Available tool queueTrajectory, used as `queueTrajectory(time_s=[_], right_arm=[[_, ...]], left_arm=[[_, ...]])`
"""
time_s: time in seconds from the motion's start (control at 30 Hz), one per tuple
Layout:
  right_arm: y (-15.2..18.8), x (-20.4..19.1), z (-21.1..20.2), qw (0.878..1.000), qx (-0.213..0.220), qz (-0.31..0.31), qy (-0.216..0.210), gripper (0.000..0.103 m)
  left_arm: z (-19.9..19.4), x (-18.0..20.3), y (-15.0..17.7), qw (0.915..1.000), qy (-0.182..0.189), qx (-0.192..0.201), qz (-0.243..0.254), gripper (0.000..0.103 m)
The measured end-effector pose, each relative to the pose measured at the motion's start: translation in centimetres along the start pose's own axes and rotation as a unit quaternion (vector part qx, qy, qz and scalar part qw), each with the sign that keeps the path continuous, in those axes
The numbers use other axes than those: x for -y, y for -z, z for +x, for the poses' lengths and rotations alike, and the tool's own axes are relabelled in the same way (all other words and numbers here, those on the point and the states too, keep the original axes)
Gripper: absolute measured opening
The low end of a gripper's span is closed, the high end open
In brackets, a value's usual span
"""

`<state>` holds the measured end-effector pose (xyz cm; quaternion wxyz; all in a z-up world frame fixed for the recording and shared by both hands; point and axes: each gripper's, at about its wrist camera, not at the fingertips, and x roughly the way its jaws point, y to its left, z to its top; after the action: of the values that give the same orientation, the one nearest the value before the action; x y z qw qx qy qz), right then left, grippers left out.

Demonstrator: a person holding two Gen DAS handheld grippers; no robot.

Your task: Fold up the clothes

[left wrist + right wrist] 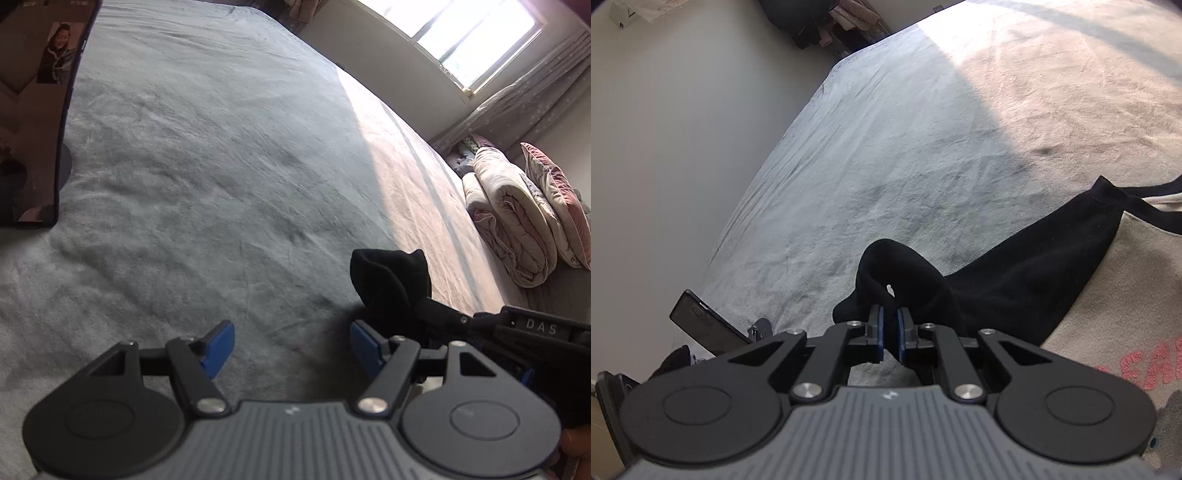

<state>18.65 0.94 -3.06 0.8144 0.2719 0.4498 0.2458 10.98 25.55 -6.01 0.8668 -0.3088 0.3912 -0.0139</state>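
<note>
A garment with a black sleeve and a beige front with pink letters lies on the grey bed cover. My right gripper is shut on the bunched end of the black sleeve and holds it up off the bed. In the left wrist view the same black sleeve end sticks up from the right gripper, just right of my left gripper. My left gripper is open and empty, low over the bed cover.
A phone on a stand stands at the left, also in the right wrist view. Folded quilts and pillows lie at the far right by the curtain and window. A wall runs along the bed's edge.
</note>
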Motion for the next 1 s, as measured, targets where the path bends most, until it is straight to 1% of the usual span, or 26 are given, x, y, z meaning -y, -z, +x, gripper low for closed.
queueTrajectory(time_s=[0.07, 0.13, 0.3, 0.4, 0.53, 0.57, 0.63, 0.7, 0.77, 0.8, 0.83, 0.9, 0.93, 1.0], right_arm=[[-0.3, 0.9, -0.7, 0.999, 0.006, 0.036, -0.019, 0.011], [-0.4, 1.8, -1.7, 0.998, 0.016, 0.057, -0.030, 0.011], [-0.4, 4.9, -4.3, 0.993, 0.047, 0.100, -0.048, 0.011], [-0.1, 7.5, -5.2, 0.989, 0.068, 0.127, -0.040, 0.011], [0.1, 10.8, -5.7, 0.985, 0.094, 0.146, -0.014, 0.009], [0.1, 11.5, -5.6, 0.984, 0.097, 0.150, -0.011, 0.009], [0.2, 12.2, -5.3, 0.984, 0.100, 0.148, -0.013, 0.010], [0.3, 12.7, -5.1, 0.984, 0.103, 0.143, -0.018, 0.010], [0.4, 13.2, -4.8, 0.985, 0.106, 0.135, -0.025, 0.010], [0.6, 13.4, -4.7, 0.986, 0.108, 0.126, -0.030, 0.010], [0.8, 13.6, -4.7, 0.986, 0.110, 0.118, -0.035, 0.010], [1.3, 14.1, -4.6, 0.986, 0.116, 0.104, -0.052, 0.010], [1.6, 14.6, -4.5, 0.986, 0.116, 0.099, -0.062, 0.010], [1.6, 15.2, -4.1, 0.987, 0.109, 0.097, -0.073, 0.010]], left_arm=[[1.5, 0.5, 0.7, 0.9993, 0.032, -0.018, 0.001, 0.071], [2.9, 0.9, 1.4, 0.9978, 0.053, -0.037, -0.011, 0.071], [4.6, 1.5, 2.6, 0.9923, 0.101, -0.055, -0.045, 0.069], [5.1, 1.4, 2.8, 0.9868, 0.131, -0.057, -0.076, 0.069], [6.2, 1.5, 3.2, 0.9791, 0.157, -0.060, -0.115, 0.069], [6.6, 1.5, 3.3, 0.9768, 0.163, -0.061, -0.125, 0.069], [7.5, 1.5, 3.6, 0.9696, 0.180, -0.065, -0.152, 0.070], [8.3, 1.3, 4.0, 0.9608, 0.198, -0.061, -0.184, 0.069], [9.0, 1.1, 4.5, 0.9498, 0.218, -0.048, -0.219, 0.068], [9.3, 1.1, 4.9, 0.9433, 0.229, -0.042, -0.236, 0.066], [9.6, 1.2, 5.2, 0.9400, 0.234, -0.039, -0.245, 0.064], [10.0, 1.6, 5.6, 0.9398, 0.230, -0.038, -0.249, 0.052], [10.3, 1.8, 5.8, 0.9398, 0.229, -0.037, -0.251, 0.049], [10.7, 2.3, 6.2, 0.9396, 0.225, -0.035, -0.255, 0.038]])
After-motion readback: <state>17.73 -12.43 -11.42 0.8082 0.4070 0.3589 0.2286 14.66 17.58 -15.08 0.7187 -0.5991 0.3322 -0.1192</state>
